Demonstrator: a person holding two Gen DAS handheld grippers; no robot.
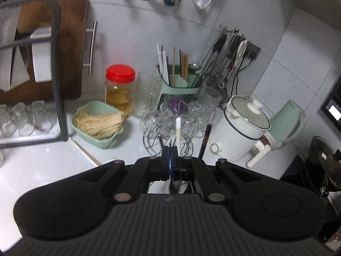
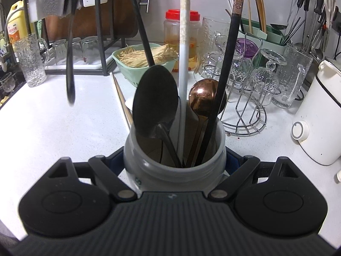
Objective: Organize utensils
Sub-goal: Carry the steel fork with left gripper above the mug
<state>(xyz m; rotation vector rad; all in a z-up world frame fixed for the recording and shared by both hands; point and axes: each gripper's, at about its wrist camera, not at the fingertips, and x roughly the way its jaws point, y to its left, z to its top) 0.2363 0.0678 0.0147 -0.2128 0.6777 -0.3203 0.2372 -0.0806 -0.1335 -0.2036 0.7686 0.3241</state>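
Right gripper (image 2: 174, 162): I hold it spread wide, fingers (image 2: 231, 163) pressed on both sides of the jar (image 2: 173, 170).
Jar: stands on the counter (image 2: 64, 123), holding spoons (image 2: 155, 104) and chopsticks (image 2: 184, 64).
Left gripper (image 1: 169, 153): I see its fingers pinched together on something thin and dark; what it is, I cannot tell.

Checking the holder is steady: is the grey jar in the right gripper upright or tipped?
Upright: the grey jar stands on the white counter between the right gripper's fingers, mouth up, utensils standing inside.
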